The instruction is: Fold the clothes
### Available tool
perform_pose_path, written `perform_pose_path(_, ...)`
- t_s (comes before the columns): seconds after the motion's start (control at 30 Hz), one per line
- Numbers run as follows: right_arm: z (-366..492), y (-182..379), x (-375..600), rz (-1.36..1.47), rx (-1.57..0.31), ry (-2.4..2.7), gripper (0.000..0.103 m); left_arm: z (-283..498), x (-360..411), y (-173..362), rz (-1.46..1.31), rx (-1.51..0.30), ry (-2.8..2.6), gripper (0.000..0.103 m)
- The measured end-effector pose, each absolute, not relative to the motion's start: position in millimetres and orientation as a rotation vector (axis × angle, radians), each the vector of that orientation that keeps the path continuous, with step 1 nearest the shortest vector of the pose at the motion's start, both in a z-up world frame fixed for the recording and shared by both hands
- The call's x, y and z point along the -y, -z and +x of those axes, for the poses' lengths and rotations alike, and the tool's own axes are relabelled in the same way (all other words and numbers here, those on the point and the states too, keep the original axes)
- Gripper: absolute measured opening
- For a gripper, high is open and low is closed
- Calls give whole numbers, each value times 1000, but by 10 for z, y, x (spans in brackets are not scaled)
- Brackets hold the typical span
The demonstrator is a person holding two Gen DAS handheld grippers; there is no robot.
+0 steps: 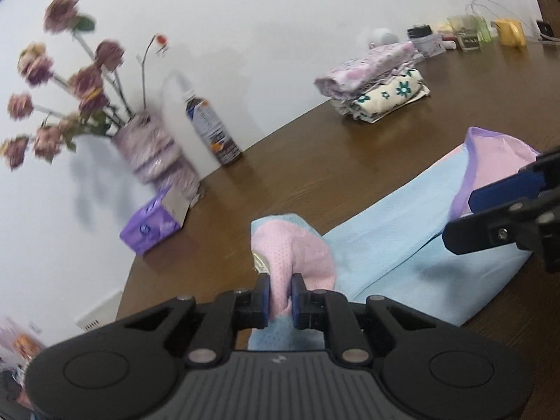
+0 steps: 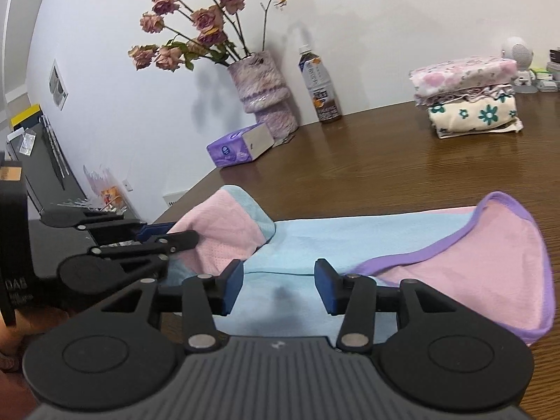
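Observation:
A light blue garment point(image 1: 392, 231) with pink panels and a purple hem lies stretched across the brown table point(image 1: 315, 147). My left gripper point(image 1: 280, 294) is shut on a bunched pink and blue end of it, lifted off the table. In the right wrist view the same garment point(image 2: 315, 234) runs left to right, with the left gripper point(image 2: 164, 232) pinching its pink end at the left. My right gripper point(image 2: 278, 285) stands open over the blue middle part, with nothing pressed between its pads. It also shows at the right edge of the left wrist view as the right gripper point(image 1: 486, 210).
A stack of folded floral clothes point(image 2: 469, 94) sits at the back right of the table point(image 2: 385, 161). By the wall stand a vase of dried roses point(image 2: 262, 87), a drink bottle point(image 2: 320, 87) and a purple tissue box point(image 2: 238, 145). Small items line the far right.

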State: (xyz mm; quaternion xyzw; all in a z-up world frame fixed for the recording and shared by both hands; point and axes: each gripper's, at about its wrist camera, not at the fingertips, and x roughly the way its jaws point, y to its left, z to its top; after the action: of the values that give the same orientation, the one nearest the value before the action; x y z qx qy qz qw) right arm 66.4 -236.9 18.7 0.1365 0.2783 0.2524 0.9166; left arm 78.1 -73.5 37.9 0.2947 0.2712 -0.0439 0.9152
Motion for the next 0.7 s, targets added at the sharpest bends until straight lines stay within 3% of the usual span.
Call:
perform_pose_path(0.43, 708, -111, 2905, 358, -566, -434, 48, 695, 1259, -199, 581, -581, 251, 22)
perform_pose_path(0.53, 722, -94, 2930, 359, -574, -426, 49, 551, 1098, -375, 472, -541, 294, 34)
perform_pose_path(0.6, 737, -84, 2923, 356, -581, -422, 49, 433, 908, -509, 398, -509, 301, 50)
perform_pose_path(0.7, 747, -76, 2890, 345, -591, -417, 49, 357, 582, -612, 292, -508, 285, 53)
